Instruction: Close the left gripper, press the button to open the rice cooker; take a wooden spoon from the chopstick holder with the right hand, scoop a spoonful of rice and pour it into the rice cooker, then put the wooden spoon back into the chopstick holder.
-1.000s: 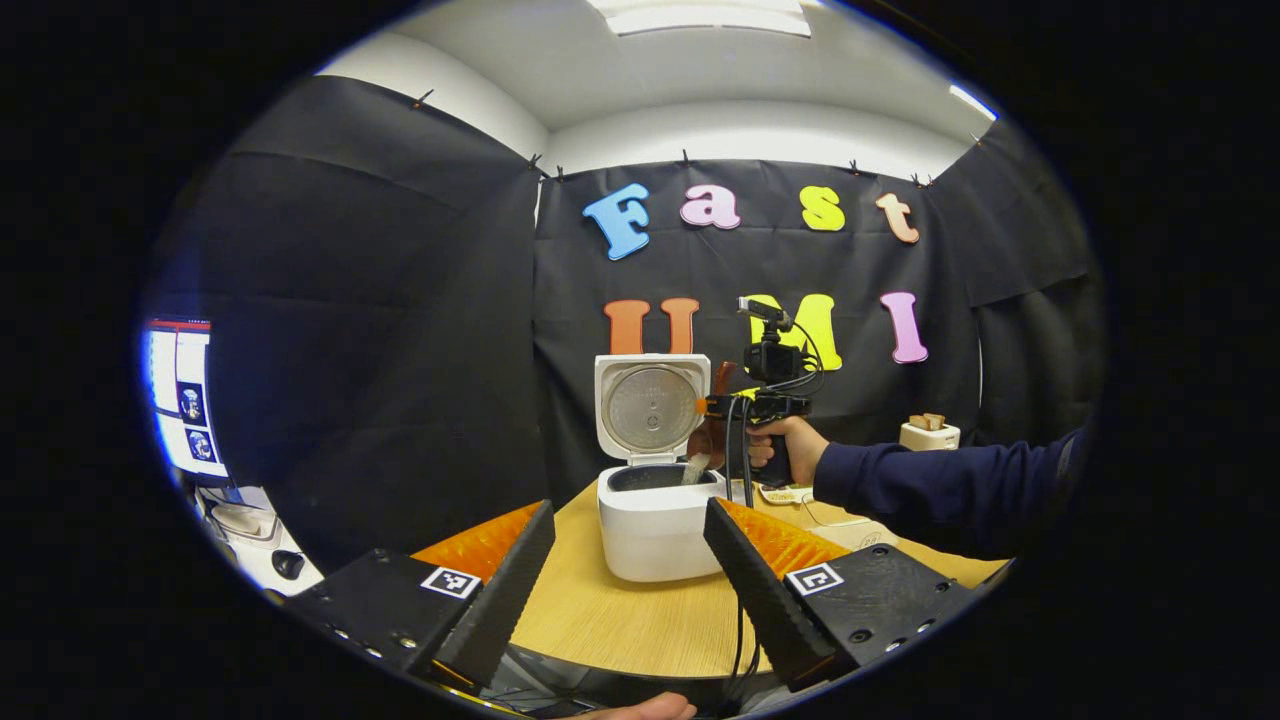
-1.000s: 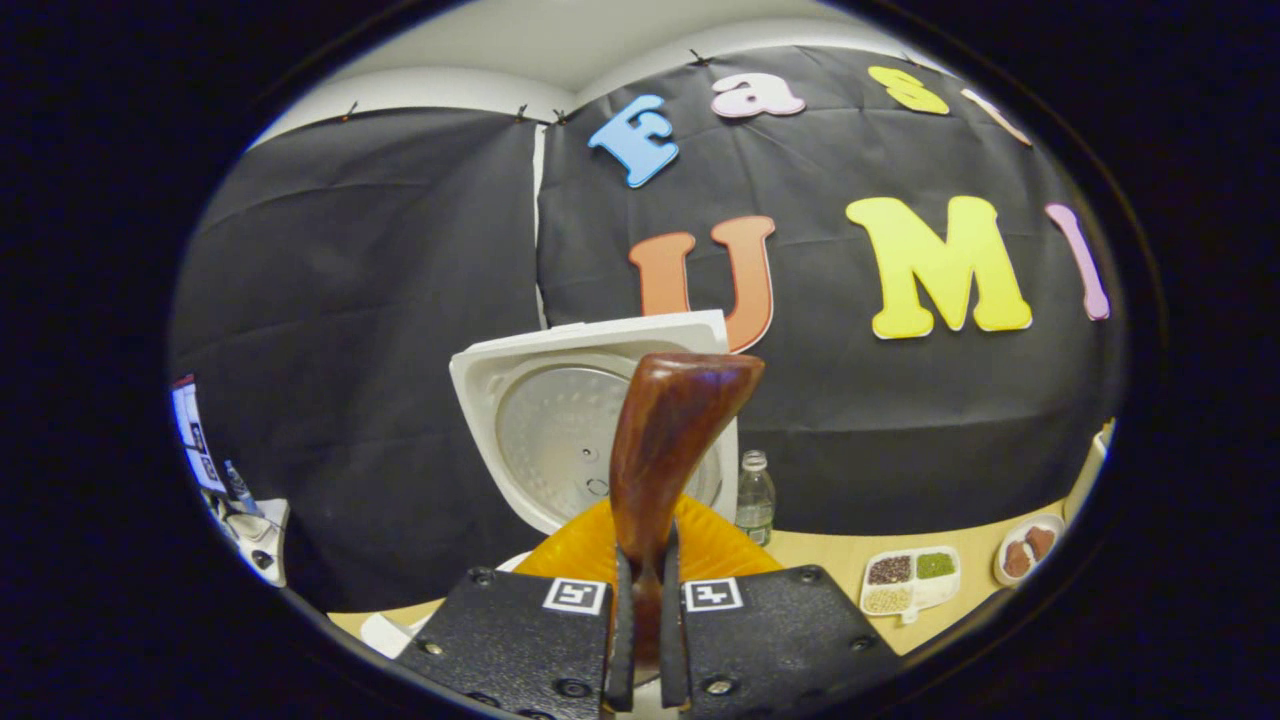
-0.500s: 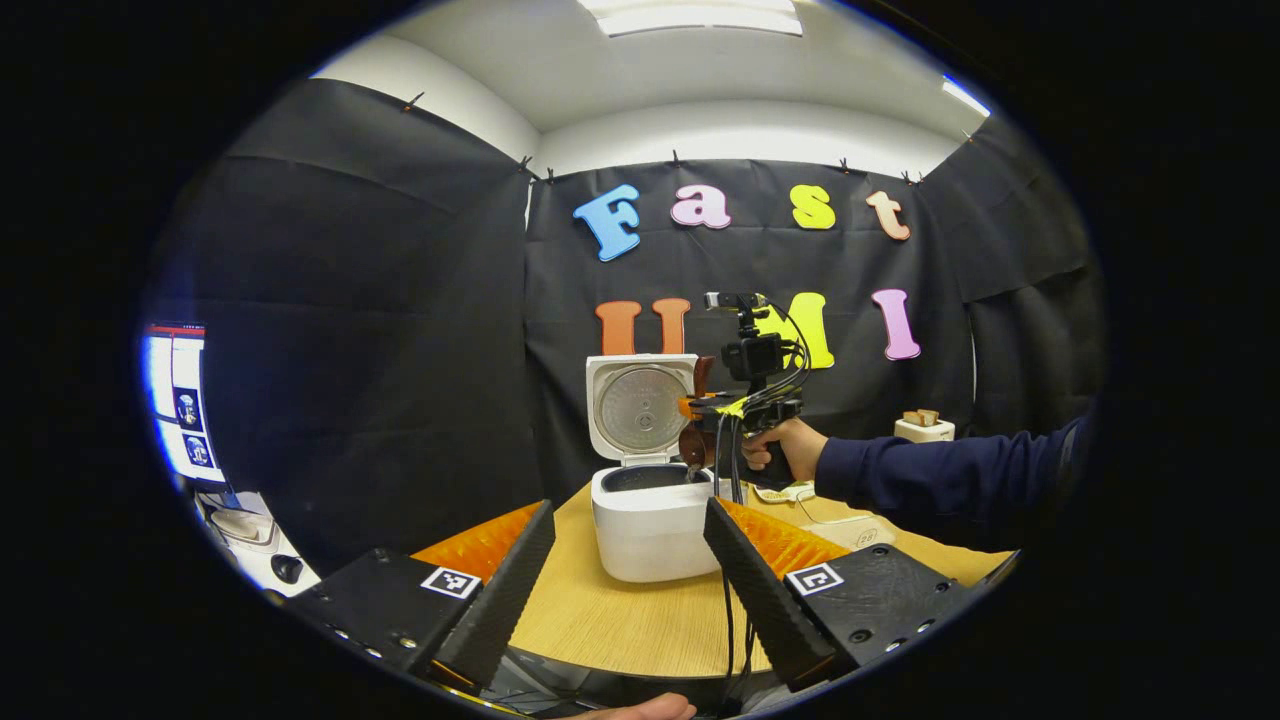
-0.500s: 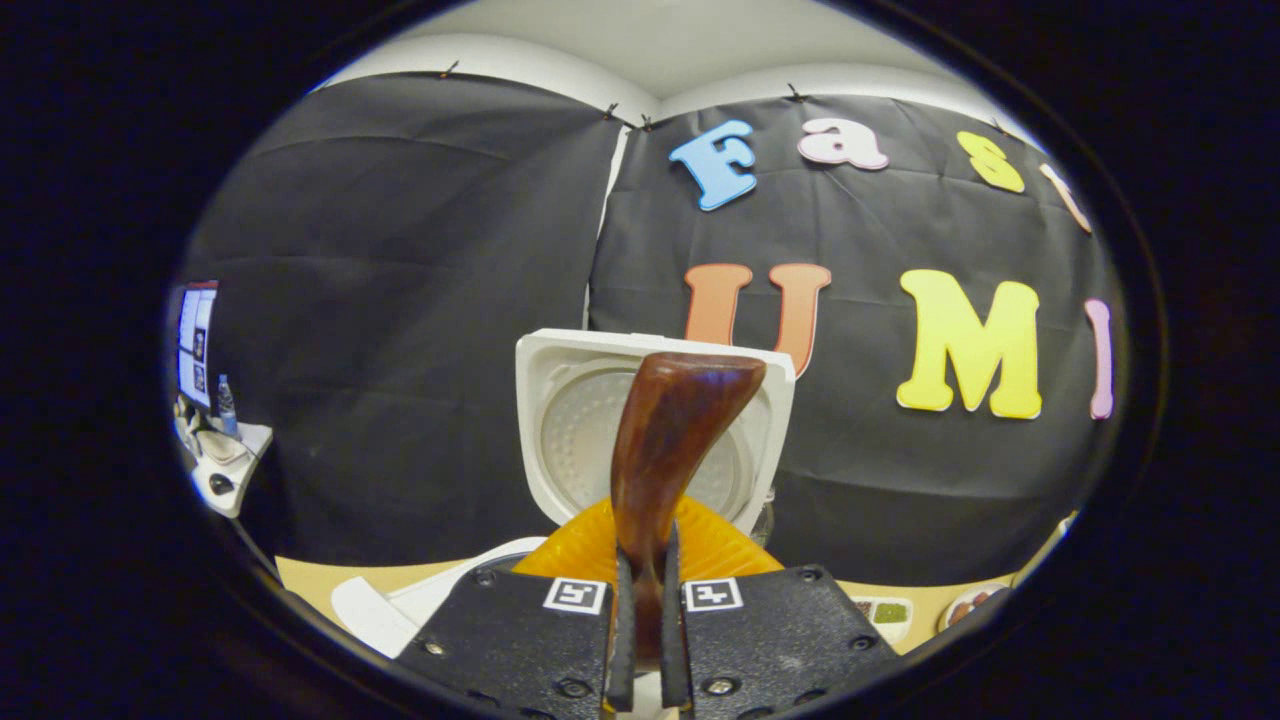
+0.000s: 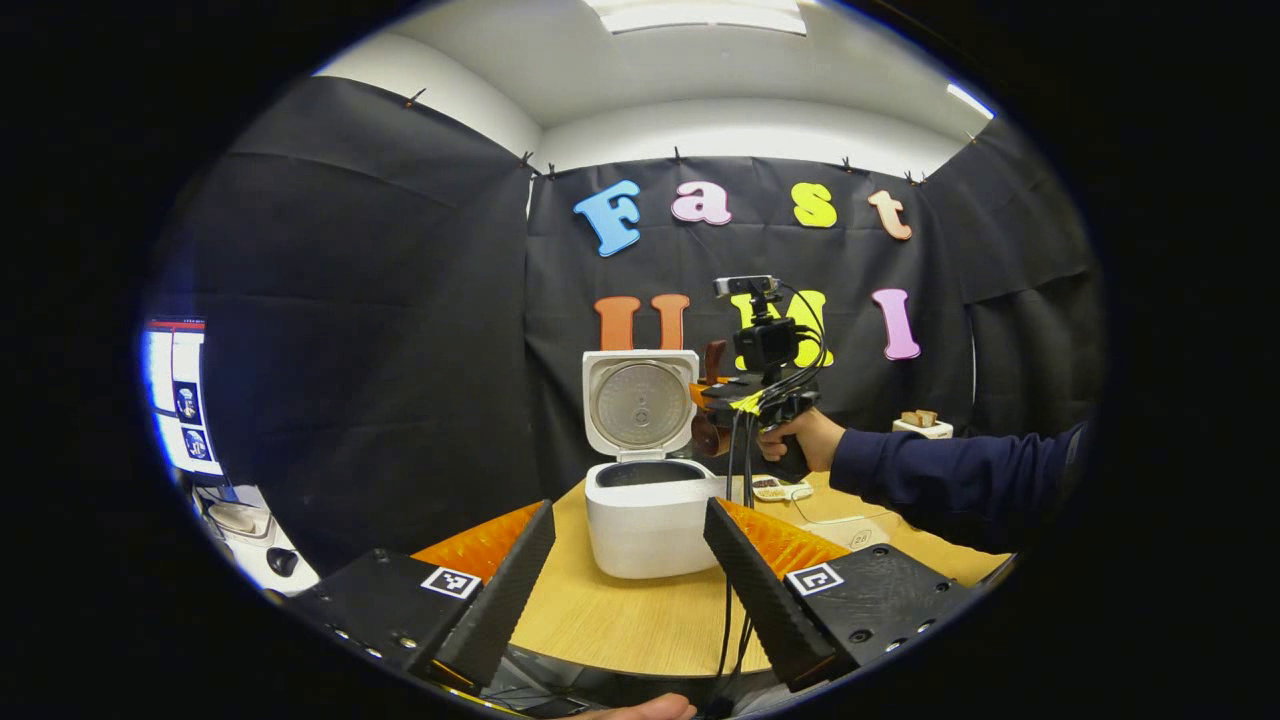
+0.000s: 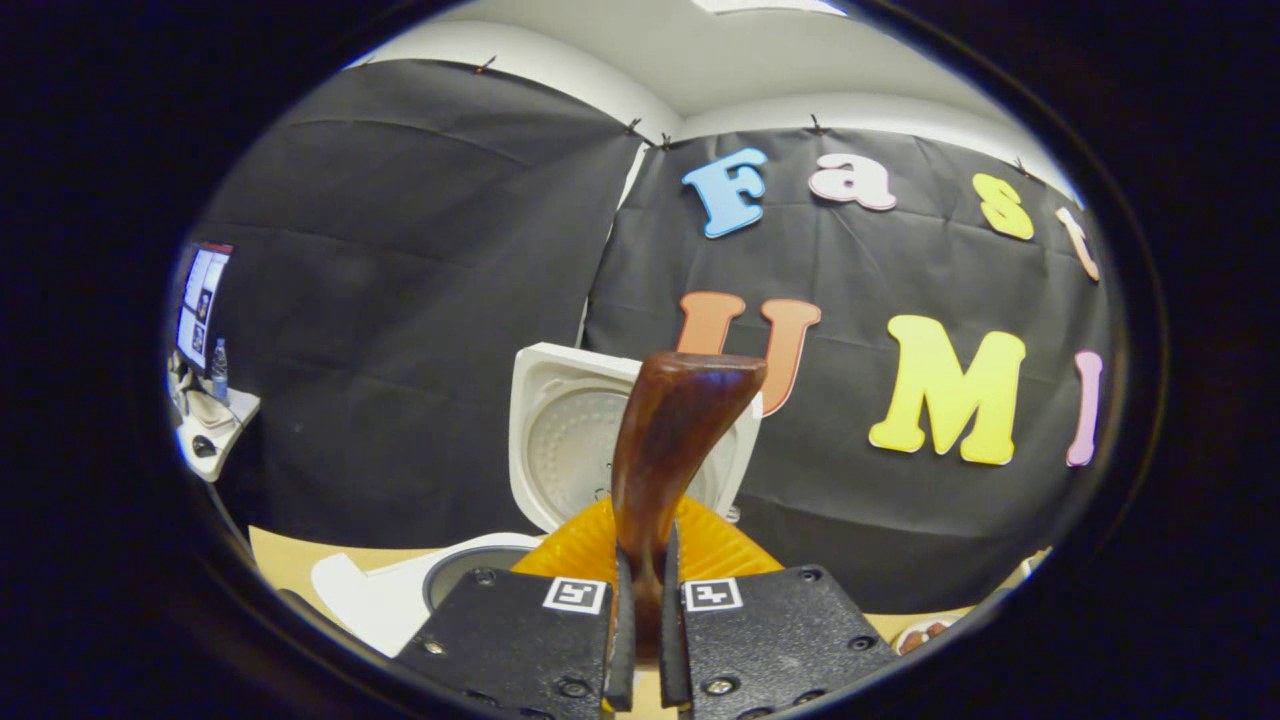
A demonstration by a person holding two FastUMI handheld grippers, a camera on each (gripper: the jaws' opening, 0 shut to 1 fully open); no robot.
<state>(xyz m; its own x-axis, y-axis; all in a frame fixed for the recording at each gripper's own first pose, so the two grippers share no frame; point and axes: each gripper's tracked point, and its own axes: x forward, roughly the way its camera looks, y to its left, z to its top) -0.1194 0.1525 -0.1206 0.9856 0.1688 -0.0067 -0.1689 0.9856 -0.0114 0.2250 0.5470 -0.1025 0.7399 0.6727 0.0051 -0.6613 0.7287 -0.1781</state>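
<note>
Here, the left gripper view sets the white square rice cooker [image 5: 648,515] near the round wooden table's [image 5: 620,620] far edge, lid up, with bare tabletop in front. The left gripper [image 5: 628,570] hangs spread wide, holding nothing. The right gripper [image 6: 640,620], hand-held just right of the raised lid, pinches the dark brown wooden spoon [image 6: 670,440], seen close in its own view.

Light wood worktop [image 5: 620,620] carries the open white rice cooker [image 5: 650,515]; right of the rice cooker lies a small divided dish [image 5: 778,488] of grains.
</note>
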